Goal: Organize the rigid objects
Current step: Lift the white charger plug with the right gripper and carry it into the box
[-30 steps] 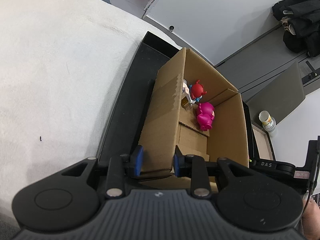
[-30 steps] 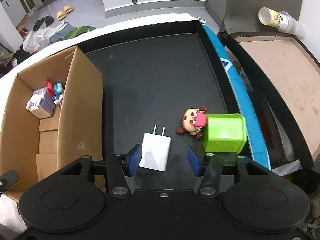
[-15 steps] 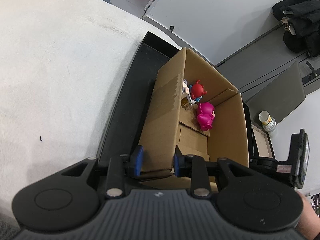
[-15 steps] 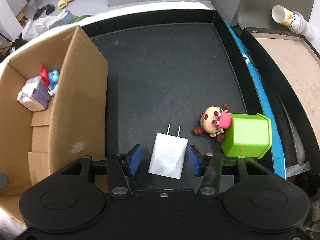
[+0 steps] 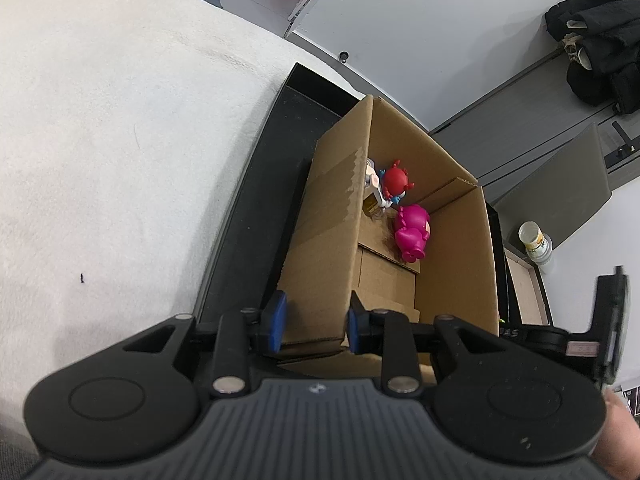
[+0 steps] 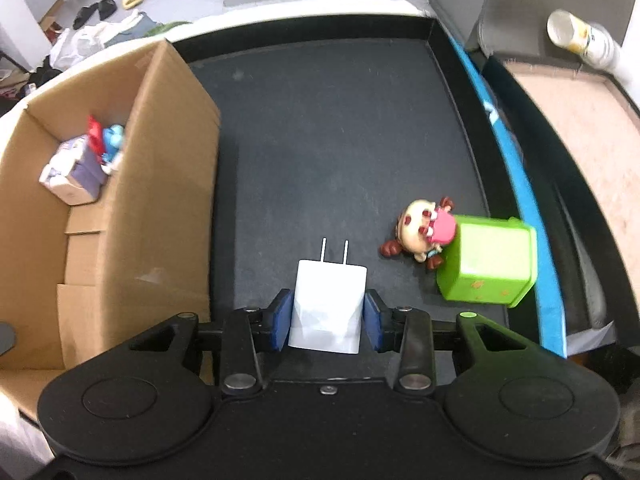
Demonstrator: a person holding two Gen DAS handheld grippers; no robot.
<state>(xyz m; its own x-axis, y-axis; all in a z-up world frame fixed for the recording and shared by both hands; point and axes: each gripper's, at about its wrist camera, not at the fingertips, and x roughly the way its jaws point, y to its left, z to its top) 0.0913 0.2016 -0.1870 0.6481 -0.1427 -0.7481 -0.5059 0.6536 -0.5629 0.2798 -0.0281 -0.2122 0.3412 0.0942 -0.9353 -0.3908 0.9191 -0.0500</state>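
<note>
Both grippers sit at the 6 o'clock edge of their own views. On the right gripper (image 6: 327, 322) the blue pads (image 6: 281, 320) flank the white charger (image 6: 328, 308), which lies flat on the black tray (image 6: 340, 120) with its two prongs pointing toward 12 o'clock. Each pad is close against a side of the charger's rear half; whether they are pressing it or only touching cannot be told. At about 2 o'clock from the charger lies a small doll (image 6: 420, 232) with a pink hat, touching a green bin (image 6: 490, 260) that lies on its side against the blue strip at the tray's right rim. At 9 to 10 o'clock stands the open cardboard box (image 6: 160, 200), with a white and purple toy (image 6: 72, 176) and a red and blue figure (image 6: 106, 140) inside.

The left gripper (image 5: 313, 322) straddles the near left wall of the cardboard box (image 5: 324, 216), one pad (image 5: 276, 322) outside and the other inside; the wall's corner fills the gap, so it looks clenched on the box. Inside the box, toward 12 o'clock, lie a pink figure (image 5: 412, 232) and a red figure (image 5: 396, 182). White cloth (image 5: 100, 160) spreads at 9 to 11 o'clock.
</note>
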